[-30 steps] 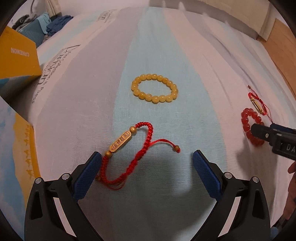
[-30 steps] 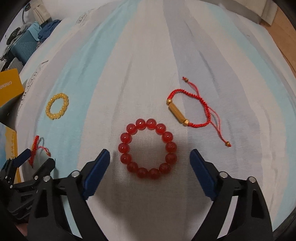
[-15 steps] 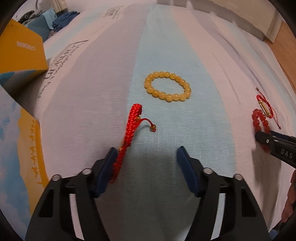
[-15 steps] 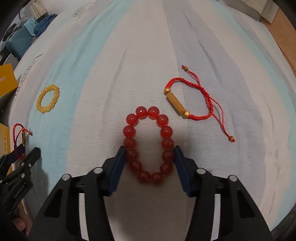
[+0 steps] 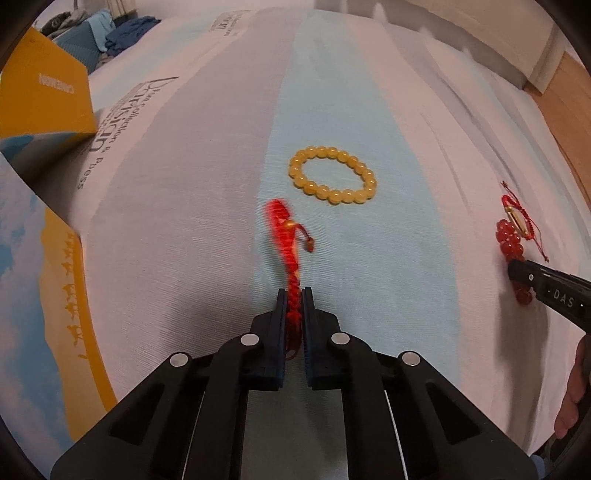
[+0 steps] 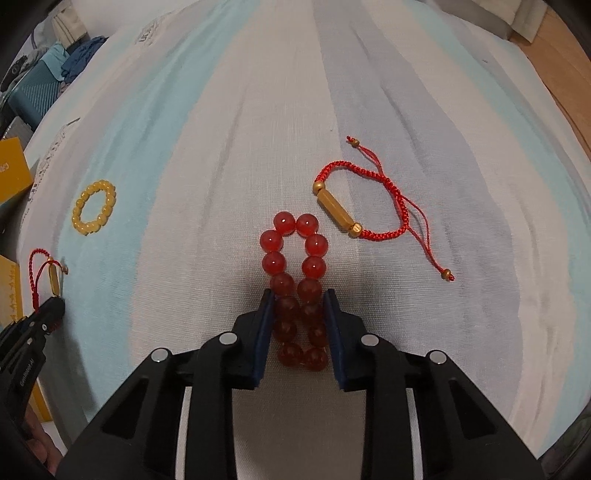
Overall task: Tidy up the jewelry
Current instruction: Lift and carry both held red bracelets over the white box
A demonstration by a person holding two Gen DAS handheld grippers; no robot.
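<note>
- Left gripper, seen from its own wrist cam: jaws have just been closing and are pressed together on the near end of a red braided cord bracelet, pinched flat btwn the blue pads; the free part of the cord sticks out beyond the tips, blurred, w/ a small gold bead hanging off to its right.
- Right gripper, own wrist cam: jaws have just been closing onto a red bead bracelet, squeezing the ring into a long narrow loop; pads touch the beads on both sides (near half sits btwn the fingers, far half pokes out past the tips).
- Both bracelets are over a striped bedsheet, pale blue, white and grey bands, printed lettering toward its left edge.
- Yellow bead bracelet lies flat as an open ring just beyond the left gripper's cord, not touching it.
- A second red cord bracelet w/ a gold tube lies just right of the red beads, apart from them, its tails trailing toward the sheet's right edge.
- Yellow box sits at the sheet's left edge; folded clothes near the far-left corner.
- Part of a hand shows at the right edge of the left view.
</note>
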